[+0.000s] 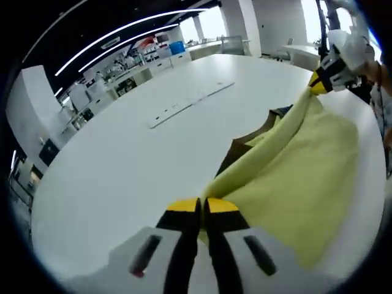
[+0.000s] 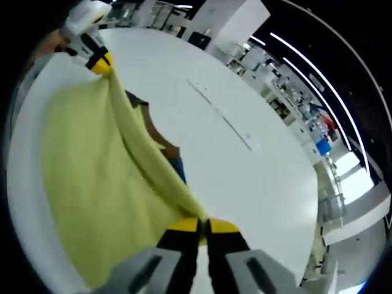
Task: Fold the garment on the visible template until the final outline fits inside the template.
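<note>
A pale yellow garment (image 1: 300, 177) hangs stretched between my two grippers above the white table (image 1: 135, 159). My left gripper (image 1: 202, 207) is shut on one edge of it, yellow tips pressed together. The right gripper (image 1: 320, 81) shows at the upper right of the left gripper view, pinching the far end. In the right gripper view my right gripper (image 2: 202, 226) is shut on the yellow garment (image 2: 98, 177), and the left gripper (image 2: 99, 61) holds the other end at the upper left. A brown template (image 1: 242, 147) peeks out from under the cloth, with a dark blue bit beside it. The brown template (image 2: 160, 139) shows here too.
A faint seam with small marks (image 1: 190, 104) runs across the table beyond the cloth. Shelves, counters and a blue bin (image 1: 176, 46) line the far side of the room. A person's sleeve (image 1: 378, 98) is at the right edge.
</note>
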Demonstrator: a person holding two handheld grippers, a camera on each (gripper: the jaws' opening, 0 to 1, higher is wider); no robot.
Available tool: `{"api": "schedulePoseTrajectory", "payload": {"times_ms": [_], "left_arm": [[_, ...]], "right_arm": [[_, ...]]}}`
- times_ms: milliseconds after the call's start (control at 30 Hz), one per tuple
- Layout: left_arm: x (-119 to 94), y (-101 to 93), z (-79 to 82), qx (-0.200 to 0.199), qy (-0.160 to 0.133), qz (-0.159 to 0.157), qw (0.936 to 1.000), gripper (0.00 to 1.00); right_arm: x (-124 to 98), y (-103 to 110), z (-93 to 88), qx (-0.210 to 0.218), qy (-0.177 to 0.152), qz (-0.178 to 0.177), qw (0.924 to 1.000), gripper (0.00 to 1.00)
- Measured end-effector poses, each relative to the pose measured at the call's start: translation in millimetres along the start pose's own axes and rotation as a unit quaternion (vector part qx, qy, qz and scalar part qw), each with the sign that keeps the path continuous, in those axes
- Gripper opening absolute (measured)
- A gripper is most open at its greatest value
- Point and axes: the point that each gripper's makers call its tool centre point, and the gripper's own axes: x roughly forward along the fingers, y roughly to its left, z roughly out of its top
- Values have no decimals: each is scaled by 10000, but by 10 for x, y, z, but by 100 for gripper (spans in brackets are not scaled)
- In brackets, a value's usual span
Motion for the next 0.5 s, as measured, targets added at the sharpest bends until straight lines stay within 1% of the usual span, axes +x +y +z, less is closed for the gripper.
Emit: {"api": "schedulePoseTrajectory", "payload": {"times_ms": [133,333,433,500], "left_arm": [[93,-5,-55,-35,20,-17,10000,1],[142,1,-120,-129,-25,-66,9999,1],[164,0,-137,-46,3,-78,10000,1],[178,6,-139,15,4,-76,10000,2]], "right_arm": [[86,37,-33,-48,47,105,9999,0],[177,53,-81,-3,79,214,9997,0],[199,59,-78,111,-6,257,9996,0],[229,72,-100,318,-37,328,9989,0]]}}
